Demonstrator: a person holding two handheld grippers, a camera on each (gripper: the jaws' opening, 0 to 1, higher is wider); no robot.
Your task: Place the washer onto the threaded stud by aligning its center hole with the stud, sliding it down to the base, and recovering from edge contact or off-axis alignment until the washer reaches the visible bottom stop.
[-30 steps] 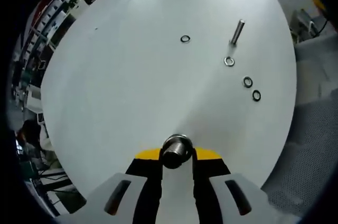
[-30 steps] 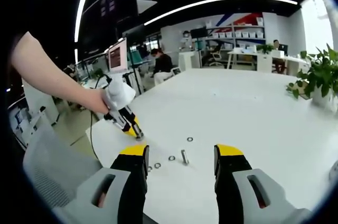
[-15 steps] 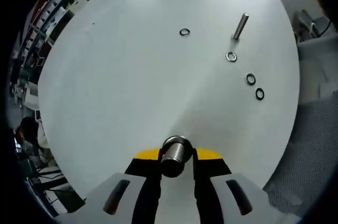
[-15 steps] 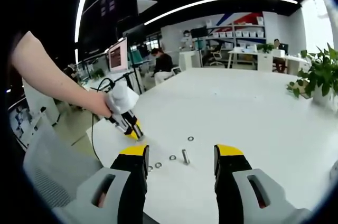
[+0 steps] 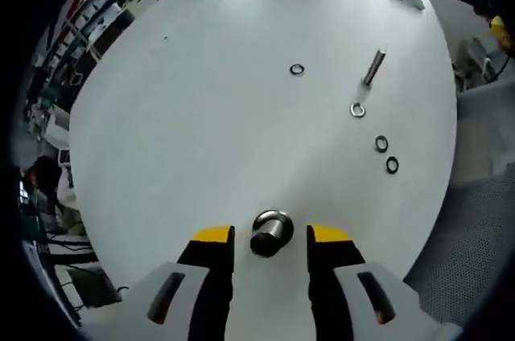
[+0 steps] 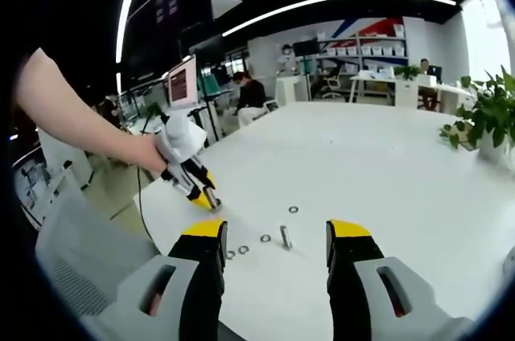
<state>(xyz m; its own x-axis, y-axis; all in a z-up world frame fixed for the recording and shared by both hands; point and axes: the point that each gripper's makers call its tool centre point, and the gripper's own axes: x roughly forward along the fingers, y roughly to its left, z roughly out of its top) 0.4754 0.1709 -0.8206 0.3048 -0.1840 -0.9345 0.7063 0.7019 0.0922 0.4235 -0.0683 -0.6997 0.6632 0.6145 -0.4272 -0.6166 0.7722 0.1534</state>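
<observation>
Left gripper view: left gripper [image 5: 270, 238] jaws stand apart, with a short metal cylinder [image 5: 269, 233] (looks like a nut or sleeve, can't tell which) between the tips, touching neither. Upright threaded stud [image 5: 372, 67] stands far across the white table [image 5: 177, 132], a silvery washer [image 5: 357, 109] flat just beside its base. Three dark rings lie apart from it: one [image 5: 297, 69] to the left of the stud, two [image 5: 381, 144] [image 5: 392, 165] to the near side of the washer. Judgement: the washer is thin, stiff, light and slick steel lying flat, so hard to pinch; take it across the outer rim, tipping one edge up first.

Right gripper view: right gripper [image 6: 275, 238] wide open and empty, hovering over the stud [image 6: 284, 236] and the washer [image 6: 265, 238]. Left gripper [image 6: 203, 194] comes in at left, held in a hand [image 6: 153, 152], tips down at the table.
</observation>
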